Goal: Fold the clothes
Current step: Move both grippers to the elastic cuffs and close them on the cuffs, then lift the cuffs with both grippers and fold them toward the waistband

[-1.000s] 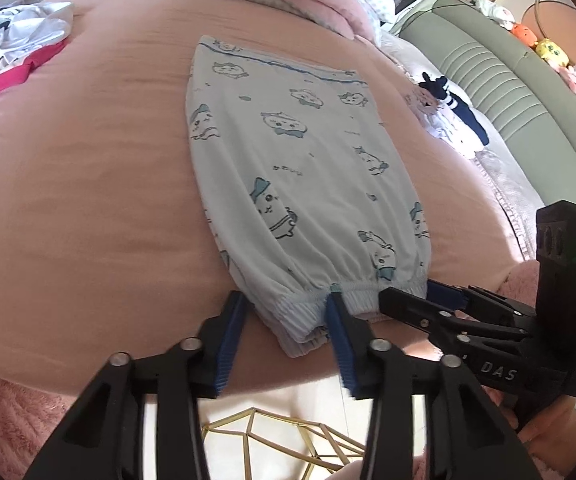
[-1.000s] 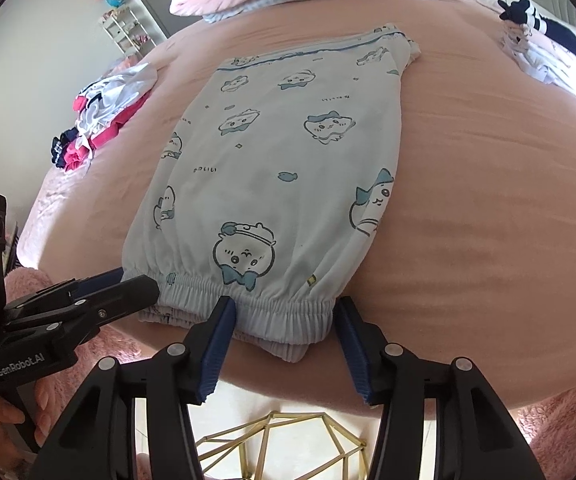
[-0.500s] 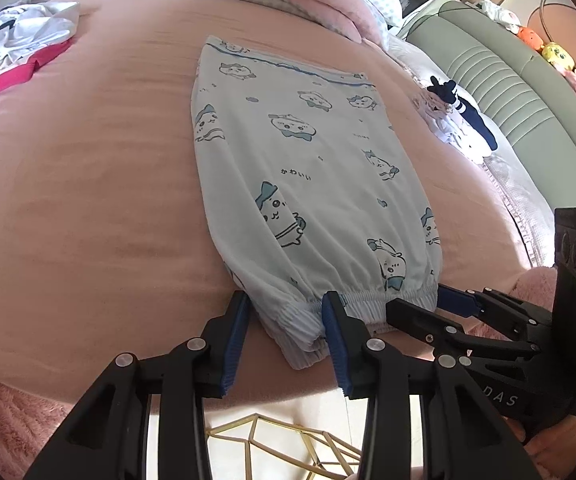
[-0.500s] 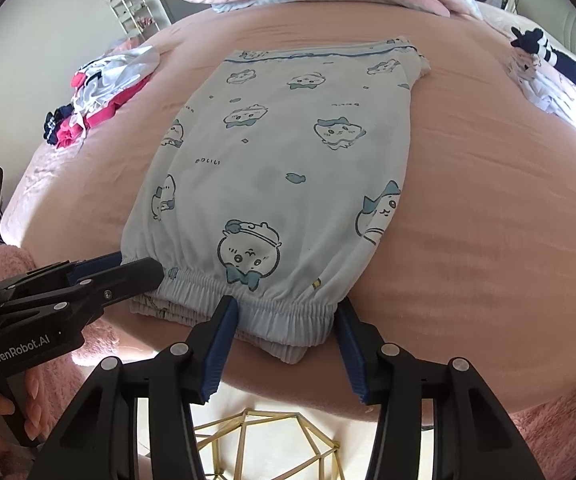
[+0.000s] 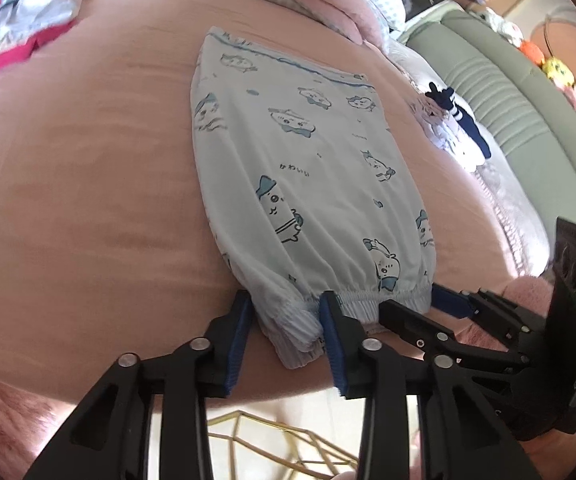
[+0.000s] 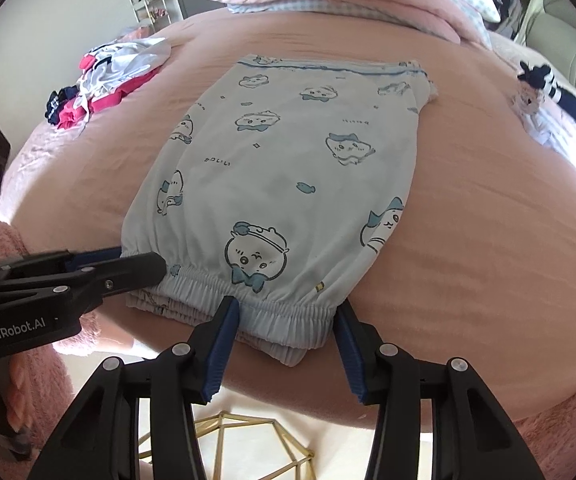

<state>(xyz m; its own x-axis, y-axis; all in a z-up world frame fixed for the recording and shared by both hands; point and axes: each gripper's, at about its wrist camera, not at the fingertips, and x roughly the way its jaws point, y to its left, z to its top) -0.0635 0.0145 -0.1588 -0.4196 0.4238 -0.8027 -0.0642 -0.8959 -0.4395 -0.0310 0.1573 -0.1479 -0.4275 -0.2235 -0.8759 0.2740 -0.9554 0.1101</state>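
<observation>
the pants [image 5: 295, 184] lie flat on the pink bed [image 5: 88, 184], long way pointing away from both tools. the stretchy cuff end sits at the near bed edge. the left tool [image 5: 284, 316] and right tool [image 6: 286, 312] are both open, with the cuffs between their fingers, not pinched yet. other clothes [image 6: 108, 76] lie far off, so nothing blocks a fold.

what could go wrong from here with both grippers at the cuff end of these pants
1. The cuffs are a stack of layers; the right hand-held gripper may pinch only the top ones, so the fold could separate.
2. The left hand-held gripper straddles just one corner, so lifting may skew the pants.
3. The cuffs overhang the bed edge and could slide off.
</observation>
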